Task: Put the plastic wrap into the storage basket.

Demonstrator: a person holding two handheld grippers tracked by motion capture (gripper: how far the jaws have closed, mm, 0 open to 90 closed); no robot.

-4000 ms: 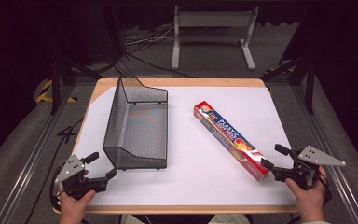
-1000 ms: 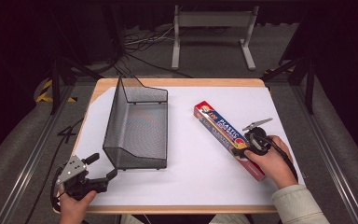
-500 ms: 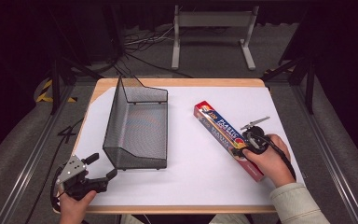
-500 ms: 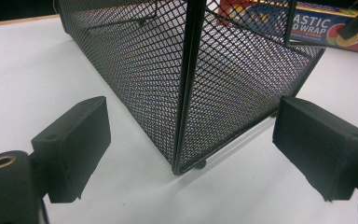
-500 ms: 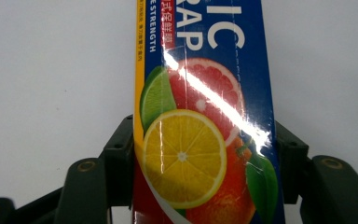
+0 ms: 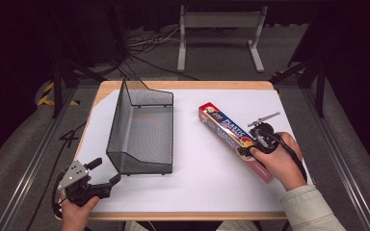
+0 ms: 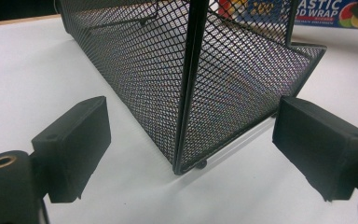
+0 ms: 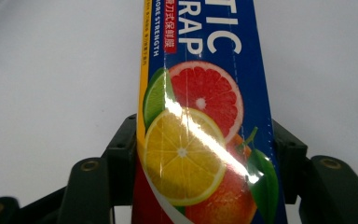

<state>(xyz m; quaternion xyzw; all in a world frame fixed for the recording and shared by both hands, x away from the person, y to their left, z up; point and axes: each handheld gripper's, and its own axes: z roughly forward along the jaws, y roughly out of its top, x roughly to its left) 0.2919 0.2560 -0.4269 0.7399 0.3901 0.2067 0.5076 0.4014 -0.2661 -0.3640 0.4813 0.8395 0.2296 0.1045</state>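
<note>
Two things lie on the table [image 6: 192,185], which has a pale wooden rim under a smooth white sheet: one basket and one box. The mesh basket [image 6: 142,130] is black wire netting on a thin metal frame, a long trough with one tall side wall, standing left of centre. The plastic wrap box [image 6: 233,139] is a long, narrow glossy carton printed blue and red with cut citrus fruit, lying slantwise right of centre. There are two tools. The left tool [image 6: 105,172] rests at the near left corner, its blocky matte jaws spread wide around the basket's near corner without touching it. The right tool [image 6: 247,149] straddles the box near its nearer end, jaws flanking both long sides, though whether they press it I cannot tell.
</note>
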